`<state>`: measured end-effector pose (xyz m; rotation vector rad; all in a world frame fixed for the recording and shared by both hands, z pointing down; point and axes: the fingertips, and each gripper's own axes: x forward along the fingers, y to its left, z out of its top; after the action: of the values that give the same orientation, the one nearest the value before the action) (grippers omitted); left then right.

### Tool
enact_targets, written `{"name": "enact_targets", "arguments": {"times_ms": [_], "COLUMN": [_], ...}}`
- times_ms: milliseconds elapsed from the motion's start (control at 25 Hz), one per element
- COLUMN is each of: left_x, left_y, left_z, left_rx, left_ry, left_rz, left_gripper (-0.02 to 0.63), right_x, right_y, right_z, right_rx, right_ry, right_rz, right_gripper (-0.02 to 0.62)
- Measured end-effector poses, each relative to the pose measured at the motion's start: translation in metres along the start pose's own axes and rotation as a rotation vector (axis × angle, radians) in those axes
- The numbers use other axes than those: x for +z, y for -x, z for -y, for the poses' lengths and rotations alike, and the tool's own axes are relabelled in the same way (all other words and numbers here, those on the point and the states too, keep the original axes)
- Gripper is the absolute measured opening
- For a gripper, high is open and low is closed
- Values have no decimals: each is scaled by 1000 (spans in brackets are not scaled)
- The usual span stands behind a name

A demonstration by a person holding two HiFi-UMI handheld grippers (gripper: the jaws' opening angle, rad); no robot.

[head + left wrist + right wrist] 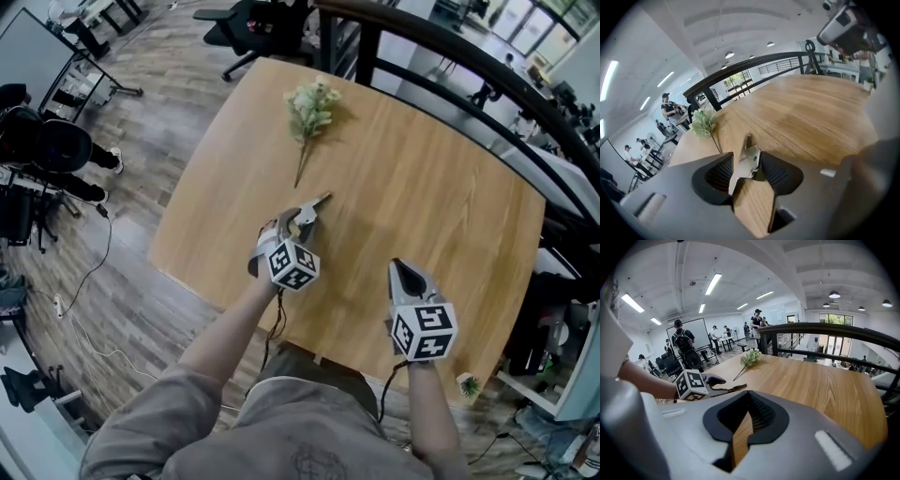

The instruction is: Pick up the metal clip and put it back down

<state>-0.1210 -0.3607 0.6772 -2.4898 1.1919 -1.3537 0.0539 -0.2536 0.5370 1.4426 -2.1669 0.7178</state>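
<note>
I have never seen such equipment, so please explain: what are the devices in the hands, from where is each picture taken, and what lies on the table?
There is no robot: a person holds a claw tool in each hand. One picture looks down from a head camera; the other two come from cameras on the claws, looking along the jaws. On the wooden table lies a flower sprig. A metal clip sits between the left claw's open jaws; the right claw is shut and empty.

one clip (316, 203), one flower sprig (309, 111), two tongs (305, 219) (397, 266)
</note>
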Motion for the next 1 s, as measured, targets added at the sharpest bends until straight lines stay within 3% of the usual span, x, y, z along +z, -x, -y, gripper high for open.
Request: {"name": "enact_targets", "arguments": {"times_ms": [160,280,400,600,920,1000], "left_x": [5,25,57,131,233,251], "left_y": [11,38,70,134,242,265], "left_z": [-7,-19,-29,-42,-39,-34], "left_rx": [-28,-26,-28,-22,-42,-43], "left_ry": [140,228,264,233,62,54], "left_rz": [38,119,227,413,691,738], "left_gripper": [206,202,172,116,44,32], "right_x": [9,25,46,82,125,132], "right_y": [8,26,50,97,176,194], "right_z": [6,5,6,12,1,-3], "right_rx": [-2,-8,-23,-62,-114,-124], "right_ry": [-13,-11,-9,6,59,69], "right_rz": [25,62,123,239,409,439], "right_gripper": [5,5,5,5,5,5]}}
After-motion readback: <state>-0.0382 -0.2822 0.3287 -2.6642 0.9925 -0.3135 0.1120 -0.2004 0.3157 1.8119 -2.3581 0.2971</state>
